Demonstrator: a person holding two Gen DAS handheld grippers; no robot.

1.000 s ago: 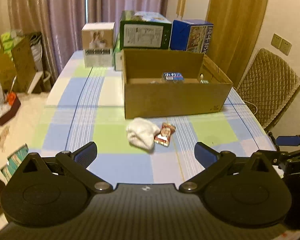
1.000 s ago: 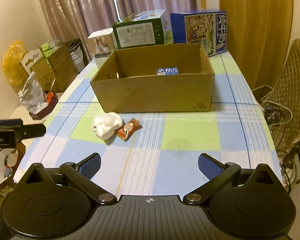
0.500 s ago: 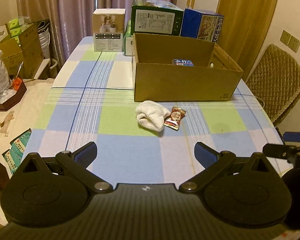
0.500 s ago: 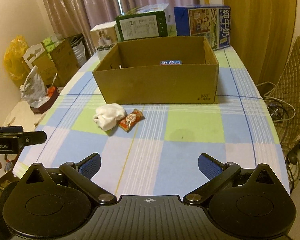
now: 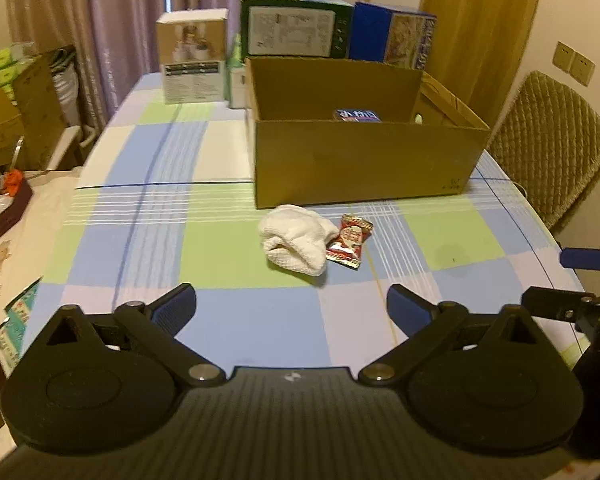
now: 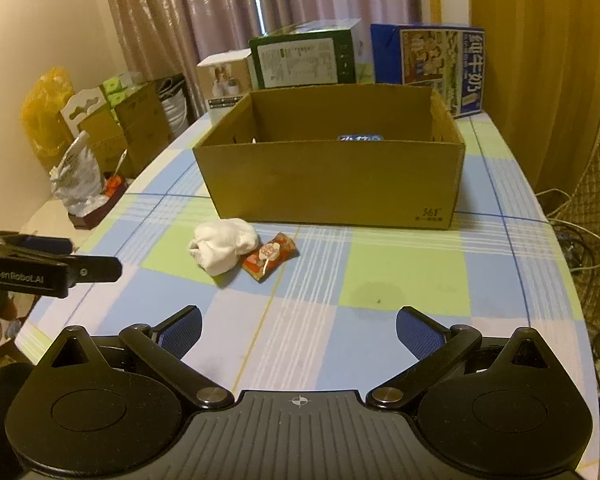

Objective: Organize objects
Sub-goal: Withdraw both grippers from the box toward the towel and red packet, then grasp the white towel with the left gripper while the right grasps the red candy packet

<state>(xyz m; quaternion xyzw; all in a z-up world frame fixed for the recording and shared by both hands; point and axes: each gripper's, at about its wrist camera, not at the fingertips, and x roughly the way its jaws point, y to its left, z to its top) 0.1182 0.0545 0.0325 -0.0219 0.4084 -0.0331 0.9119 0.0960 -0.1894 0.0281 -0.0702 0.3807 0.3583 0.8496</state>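
1. The cardboard box [image 6: 332,168] sits open in the middle of the checked tablecloth [image 6: 400,276]. A small blue packet [image 6: 359,138] already lies inside near the far wall, so I judge some sorting is done.
2. Two things remain outside: a rolled white cloth [image 6: 222,246] and a red snack packet [image 6: 269,255], touching each other just in front of the box's near wall.
3. The left gripper [image 5: 290,306] hovers over the table's near edge, fingers spread wide, holding nothing.
4. The right gripper [image 6: 298,330] hangs likewise, spread and empty, well short of both items.
5. What is left, as I read it: lift the cloth and packet into the box.
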